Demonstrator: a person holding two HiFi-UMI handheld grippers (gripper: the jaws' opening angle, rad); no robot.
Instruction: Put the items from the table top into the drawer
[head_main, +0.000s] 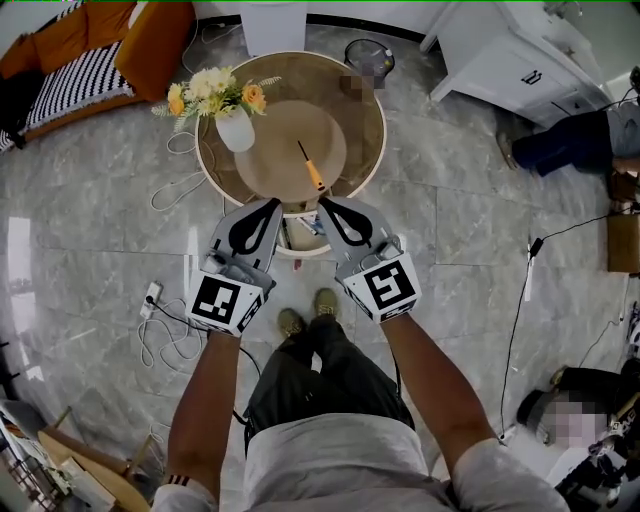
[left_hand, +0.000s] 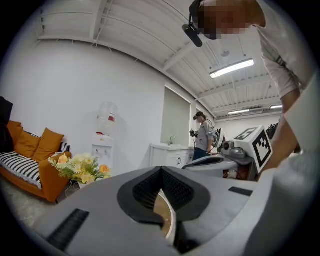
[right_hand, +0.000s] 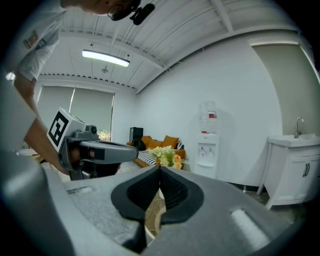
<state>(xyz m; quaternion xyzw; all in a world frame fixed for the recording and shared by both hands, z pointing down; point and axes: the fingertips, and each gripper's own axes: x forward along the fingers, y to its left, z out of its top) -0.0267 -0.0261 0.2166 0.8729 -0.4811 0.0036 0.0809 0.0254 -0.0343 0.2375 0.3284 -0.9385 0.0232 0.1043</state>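
Observation:
A screwdriver (head_main: 311, 168) with an orange handle lies on the round wooden table (head_main: 365, 120), near its front edge. Under that edge an open drawer (head_main: 300, 236) juts toward me, with some items inside that I cannot make out. My left gripper (head_main: 274, 203) and right gripper (head_main: 323, 203) hover side by side over the drawer, tips at the table's rim. Both are shut and hold nothing. In the left gripper view the left gripper (left_hand: 161, 169) has its jaws together with the table rim behind them. The right gripper (right_hand: 160, 169) looks the same in its own view.
A white vase of yellow and orange flowers (head_main: 232, 112) stands on the table's left side. Cables and a power strip (head_main: 160, 300) lie on the floor at left. A sofa (head_main: 90, 50), a bin (head_main: 368, 55), a white cabinet (head_main: 520, 60) and another person (head_main: 575, 140) ring the table.

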